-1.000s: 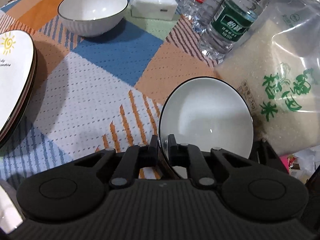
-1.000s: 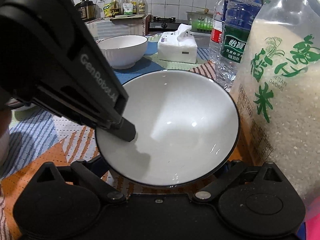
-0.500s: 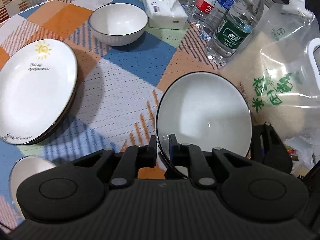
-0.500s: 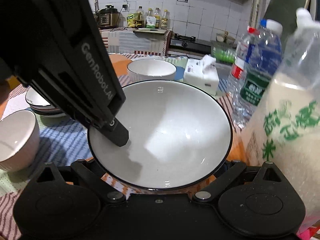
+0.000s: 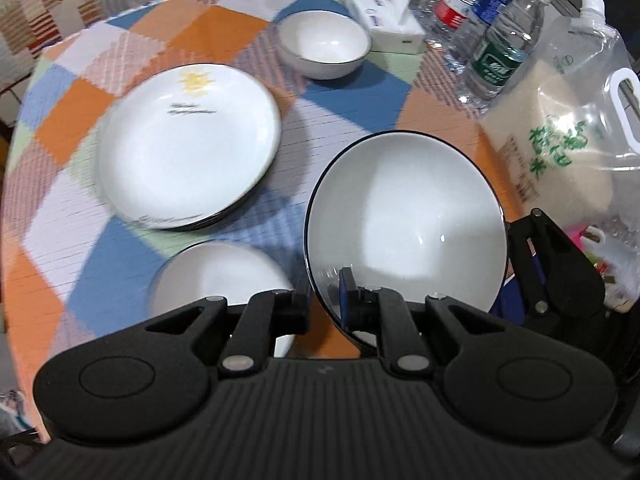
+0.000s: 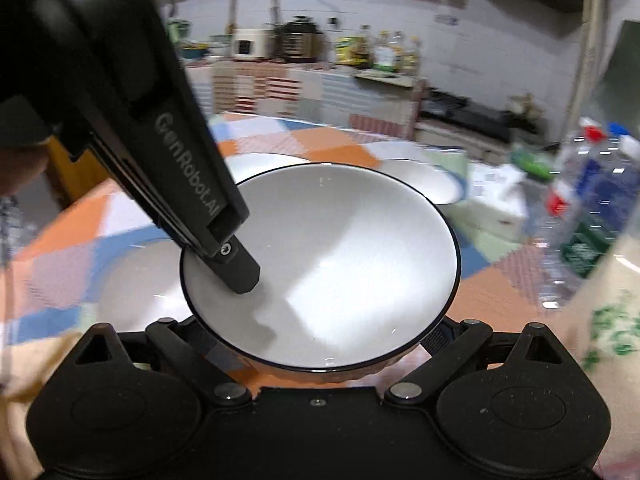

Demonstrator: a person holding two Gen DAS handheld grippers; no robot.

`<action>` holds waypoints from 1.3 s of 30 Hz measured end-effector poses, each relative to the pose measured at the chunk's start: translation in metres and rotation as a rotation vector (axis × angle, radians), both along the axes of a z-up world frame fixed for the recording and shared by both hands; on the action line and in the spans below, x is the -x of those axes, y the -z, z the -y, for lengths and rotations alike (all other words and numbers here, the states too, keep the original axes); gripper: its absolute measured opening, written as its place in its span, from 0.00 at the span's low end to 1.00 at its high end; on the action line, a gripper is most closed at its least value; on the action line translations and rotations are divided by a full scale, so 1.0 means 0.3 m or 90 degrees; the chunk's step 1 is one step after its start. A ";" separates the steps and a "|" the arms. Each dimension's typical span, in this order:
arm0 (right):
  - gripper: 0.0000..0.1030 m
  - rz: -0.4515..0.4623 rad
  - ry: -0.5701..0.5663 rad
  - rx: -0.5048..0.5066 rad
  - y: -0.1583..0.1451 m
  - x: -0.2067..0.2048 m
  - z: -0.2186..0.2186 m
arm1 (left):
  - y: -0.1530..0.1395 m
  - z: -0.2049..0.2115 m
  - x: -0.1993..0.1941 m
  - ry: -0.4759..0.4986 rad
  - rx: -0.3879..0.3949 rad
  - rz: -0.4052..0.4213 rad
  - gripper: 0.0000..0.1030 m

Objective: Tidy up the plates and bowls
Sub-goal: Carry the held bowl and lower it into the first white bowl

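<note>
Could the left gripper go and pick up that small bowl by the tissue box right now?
Probably not yet. The left gripper is pinching the rim of the black-rimmed bowl, so it is occupied. The path across the tablecloth to the small bowl looks free otherwise.

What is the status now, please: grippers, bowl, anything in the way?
Left gripper shut on black-rimmed bowl rim. Right gripper open around its underside. Second bowl below-left; rice bag close on the right.

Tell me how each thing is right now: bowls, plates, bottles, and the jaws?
Held bowl: lifted, tilted, gripped at rim.
Left gripper: shut on bowl rim.
Right gripper: open, around the bowl.
Plates: stacked.
Far bowl: upright, empty.
Near bowl: upright, empty.
Bottles: standing, capped.
</note>
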State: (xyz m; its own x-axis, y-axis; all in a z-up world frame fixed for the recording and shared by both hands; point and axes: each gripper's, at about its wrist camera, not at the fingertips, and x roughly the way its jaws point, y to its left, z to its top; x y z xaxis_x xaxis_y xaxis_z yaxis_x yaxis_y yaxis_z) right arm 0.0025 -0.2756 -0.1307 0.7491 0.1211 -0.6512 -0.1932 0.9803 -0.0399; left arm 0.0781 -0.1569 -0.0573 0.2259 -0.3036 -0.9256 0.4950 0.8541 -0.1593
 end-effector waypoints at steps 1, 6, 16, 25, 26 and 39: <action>0.96 -0.005 -0.016 -0.018 -0.010 0.008 -0.016 | -0.007 -0.021 0.003 -0.004 -0.002 -0.002 0.11; 0.97 -0.017 -0.098 -0.062 -0.017 0.020 -0.099 | 0.000 -0.160 0.012 -0.048 -0.007 -0.033 0.11; 0.96 -0.073 -0.177 -0.031 0.066 -0.047 -0.236 | 0.106 -0.266 0.008 -0.090 -0.048 -0.051 0.11; 0.95 -0.100 -0.216 0.018 0.095 -0.070 -0.277 | 0.162 -0.289 -0.031 -0.128 -0.055 -0.066 0.11; 0.95 -0.101 -0.226 0.018 0.097 -0.069 -0.276 | 0.169 -0.287 -0.032 -0.125 -0.061 -0.062 0.11; 0.95 -0.087 -0.233 0.062 0.100 -0.071 -0.288 | 0.205 -0.222 -0.007 -0.088 -0.164 0.032 0.13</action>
